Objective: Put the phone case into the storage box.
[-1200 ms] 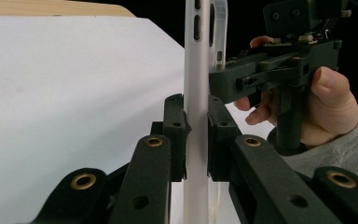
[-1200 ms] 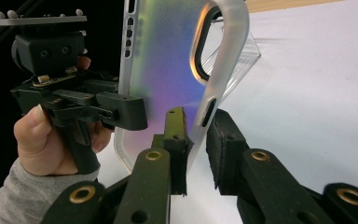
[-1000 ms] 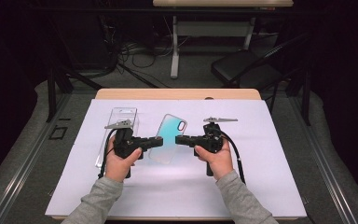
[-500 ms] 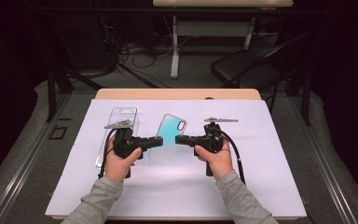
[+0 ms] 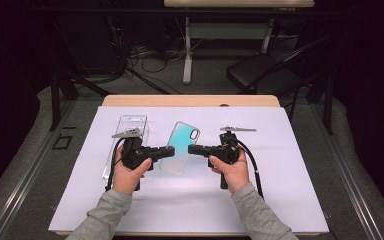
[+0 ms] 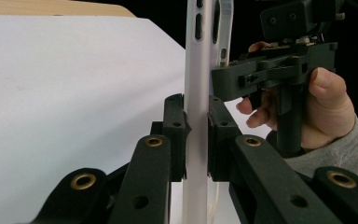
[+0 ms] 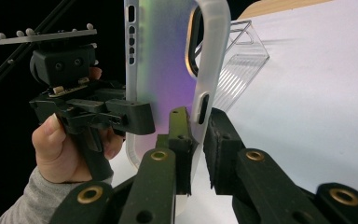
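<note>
The translucent, teal-tinted phone case (image 5: 180, 148) hangs above the white-covered bench (image 5: 290, 200) between both tools, its long axis running away from the person, the left tool (image 5: 168, 151) clamped on its left edge and the right tool (image 5: 194, 149) nearly closed on its right edge.

Wooden table (image 5: 190, 100) (white sheet (image 5: 290, 175), clear packaging box (image 5: 130, 125))

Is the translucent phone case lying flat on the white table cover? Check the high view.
No: the translucent phone case is held up off the white table cover between the left gripper and right gripper.
</note>
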Motion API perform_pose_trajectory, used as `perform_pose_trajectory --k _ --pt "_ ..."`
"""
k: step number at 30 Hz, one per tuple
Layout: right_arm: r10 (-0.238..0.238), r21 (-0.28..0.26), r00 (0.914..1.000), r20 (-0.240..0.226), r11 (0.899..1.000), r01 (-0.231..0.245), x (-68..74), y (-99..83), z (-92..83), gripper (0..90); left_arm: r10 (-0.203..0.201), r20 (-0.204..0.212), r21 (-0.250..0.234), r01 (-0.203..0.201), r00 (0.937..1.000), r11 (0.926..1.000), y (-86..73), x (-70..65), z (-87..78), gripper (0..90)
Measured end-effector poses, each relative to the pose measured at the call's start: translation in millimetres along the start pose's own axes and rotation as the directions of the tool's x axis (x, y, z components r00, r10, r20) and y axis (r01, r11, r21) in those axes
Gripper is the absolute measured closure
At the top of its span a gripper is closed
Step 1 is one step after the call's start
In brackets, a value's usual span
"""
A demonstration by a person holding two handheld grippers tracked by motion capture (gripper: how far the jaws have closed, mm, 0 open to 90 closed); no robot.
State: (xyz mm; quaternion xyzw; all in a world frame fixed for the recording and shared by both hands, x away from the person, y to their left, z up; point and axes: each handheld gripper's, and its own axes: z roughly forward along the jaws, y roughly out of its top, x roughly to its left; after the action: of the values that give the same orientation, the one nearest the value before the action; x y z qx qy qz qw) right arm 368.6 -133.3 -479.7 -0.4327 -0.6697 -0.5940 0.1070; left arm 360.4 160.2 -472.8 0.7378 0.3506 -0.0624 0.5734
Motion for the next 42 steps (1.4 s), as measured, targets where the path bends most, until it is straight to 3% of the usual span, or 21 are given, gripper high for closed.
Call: perform_pose_trajectory --k 17,42 --pt "0.007 -0.011 0.9996 -0.028 1.0 -0.007 0.3 0.3 -1.3 82.9 -0.001 0.008 -0.012 0.001 1.0 0.9999 0.8 0.6 -1.5 80.8" --pt "-0.001 -0.027 0.9997 -0.026 1.0 0.001 1.9 0.1 -1.9 83.0 -0.001 0.0 -0.019 0.001 1.0 0.9998 0.7 0.8 -1.2 78.5"
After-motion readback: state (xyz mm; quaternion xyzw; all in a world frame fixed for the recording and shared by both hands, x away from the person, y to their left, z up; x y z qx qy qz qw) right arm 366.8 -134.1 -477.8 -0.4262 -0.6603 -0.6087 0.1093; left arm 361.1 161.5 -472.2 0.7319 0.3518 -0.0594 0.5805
